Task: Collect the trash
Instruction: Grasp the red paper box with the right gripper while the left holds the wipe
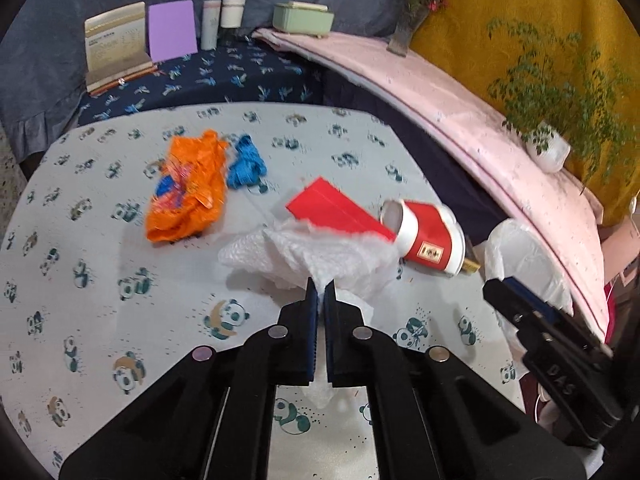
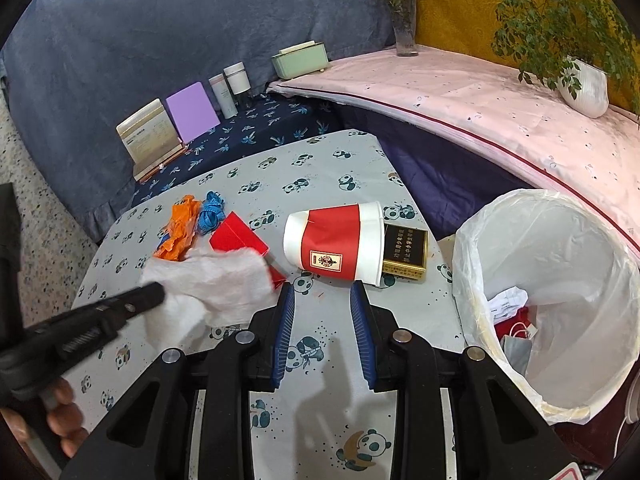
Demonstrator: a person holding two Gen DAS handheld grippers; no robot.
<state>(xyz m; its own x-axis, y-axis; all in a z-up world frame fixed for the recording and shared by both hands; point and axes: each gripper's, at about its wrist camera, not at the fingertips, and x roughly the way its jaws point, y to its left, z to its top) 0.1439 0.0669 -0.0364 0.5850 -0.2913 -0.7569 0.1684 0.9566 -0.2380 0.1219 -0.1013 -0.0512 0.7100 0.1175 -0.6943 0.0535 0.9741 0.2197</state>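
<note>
Left wrist view: left gripper (image 1: 320,286) pinches the white tissue (image 1: 320,248) at its tips; right gripper (image 2: 322,296) gapes empty.

Left hand-held gripper (image 1: 320,288) clamped shut, right hand-held gripper (image 2: 322,300) spread apart

Before me, a panda-print worktop (image 2: 320,160); behind it a blue-grey drape (image 2: 160,40), yellow drape (image 1: 520,8), speckled floor (image 2: 40,200).

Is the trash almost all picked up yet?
Not yet. A few scraps already lie in the bin. The left tool is shut on the tissue; the right tool is open. The cup, red card, black box, orange wrapper and blue wad wait on the table.
</note>
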